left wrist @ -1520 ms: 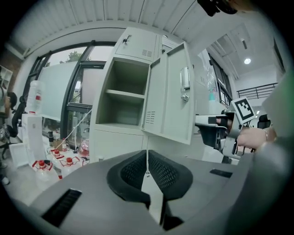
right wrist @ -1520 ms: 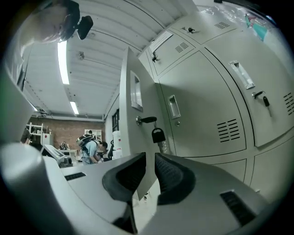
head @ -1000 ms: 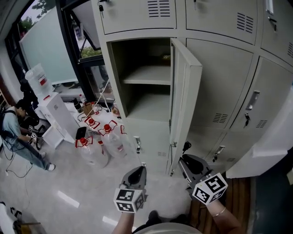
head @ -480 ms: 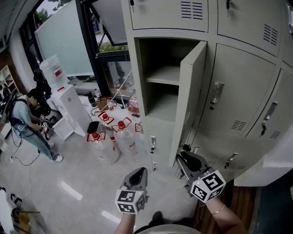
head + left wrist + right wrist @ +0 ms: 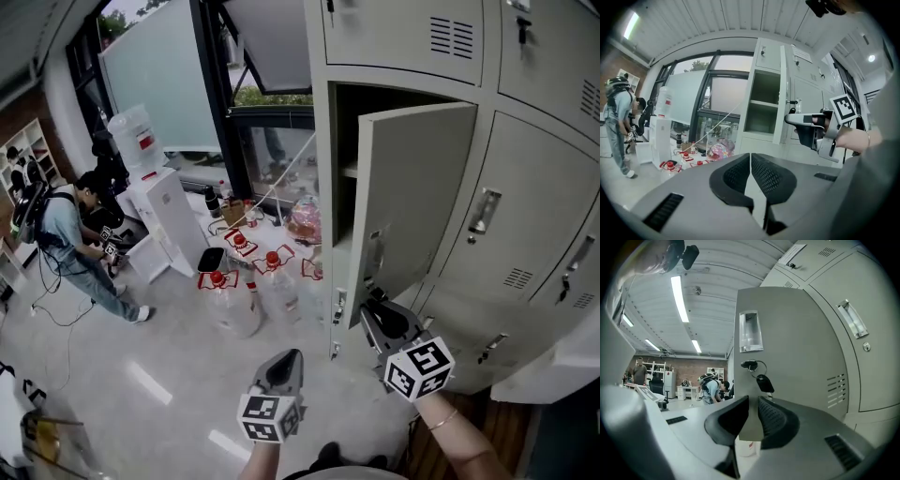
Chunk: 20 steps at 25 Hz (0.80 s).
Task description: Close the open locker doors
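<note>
The open locker door (image 5: 412, 197) stands about half swung in front of its compartment (image 5: 345, 131), whose shelf barely shows. My right gripper (image 5: 370, 302) is at the door's lower free corner. In the right gripper view the door (image 5: 787, 348) fills the frame, a key (image 5: 764, 382) hangs from its lock, and my right gripper (image 5: 752, 401) is shut on the door's bottom edge. Low and away from the lockers, my left gripper (image 5: 291, 356) is shut and holds nothing. The left gripper view shows my left gripper (image 5: 750, 157) and the door (image 5: 783, 108) edge-on.
Large water bottles (image 5: 234, 300) with red caps lie on the floor left of the lockers, next to a white water dispenser (image 5: 159, 216). A person (image 5: 75, 234) stands bent at far left. Closed locker doors (image 5: 525, 234) lie right of the open one.
The locker door has swung well toward its frame, from edge-on to broad face showing. My right gripper has moved up and left with its lower corner. My left gripper has stayed low.
</note>
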{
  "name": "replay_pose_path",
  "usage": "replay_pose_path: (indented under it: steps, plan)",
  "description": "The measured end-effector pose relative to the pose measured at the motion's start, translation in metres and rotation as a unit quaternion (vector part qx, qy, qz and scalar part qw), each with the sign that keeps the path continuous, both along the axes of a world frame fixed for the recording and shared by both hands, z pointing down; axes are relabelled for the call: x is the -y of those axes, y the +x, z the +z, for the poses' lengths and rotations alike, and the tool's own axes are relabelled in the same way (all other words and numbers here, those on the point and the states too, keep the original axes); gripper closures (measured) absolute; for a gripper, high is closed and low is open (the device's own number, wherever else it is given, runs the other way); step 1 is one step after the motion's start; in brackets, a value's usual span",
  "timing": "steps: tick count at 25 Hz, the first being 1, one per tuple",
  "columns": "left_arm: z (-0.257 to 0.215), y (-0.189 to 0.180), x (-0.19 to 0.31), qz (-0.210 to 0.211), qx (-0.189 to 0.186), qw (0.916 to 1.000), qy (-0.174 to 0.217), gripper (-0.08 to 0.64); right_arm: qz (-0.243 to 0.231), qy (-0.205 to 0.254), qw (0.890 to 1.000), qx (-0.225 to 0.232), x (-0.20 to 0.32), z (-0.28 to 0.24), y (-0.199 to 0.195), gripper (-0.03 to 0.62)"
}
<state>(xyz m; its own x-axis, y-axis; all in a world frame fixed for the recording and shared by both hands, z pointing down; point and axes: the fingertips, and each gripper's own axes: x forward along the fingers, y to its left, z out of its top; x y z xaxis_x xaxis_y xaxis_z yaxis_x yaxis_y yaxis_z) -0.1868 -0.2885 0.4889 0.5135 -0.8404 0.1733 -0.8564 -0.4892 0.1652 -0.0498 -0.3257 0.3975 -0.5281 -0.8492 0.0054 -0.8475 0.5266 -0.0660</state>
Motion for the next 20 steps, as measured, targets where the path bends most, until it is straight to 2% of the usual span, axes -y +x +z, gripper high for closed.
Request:
replay_pose_path:
  steps: [10,20]
  plan:
    - [0.003,-0.034,0.031,-0.033,-0.003,0.9994,0.0,0.538,0.016,0.0,1.0,-0.027,0.072,0.001,-0.026,0.543]
    - [0.003,-0.037,0.052,-0.041,-0.008,0.9991,-0.002,0.538,0.039,-0.008,0.998,-0.053,0.126,0.003,-0.023,0.543]
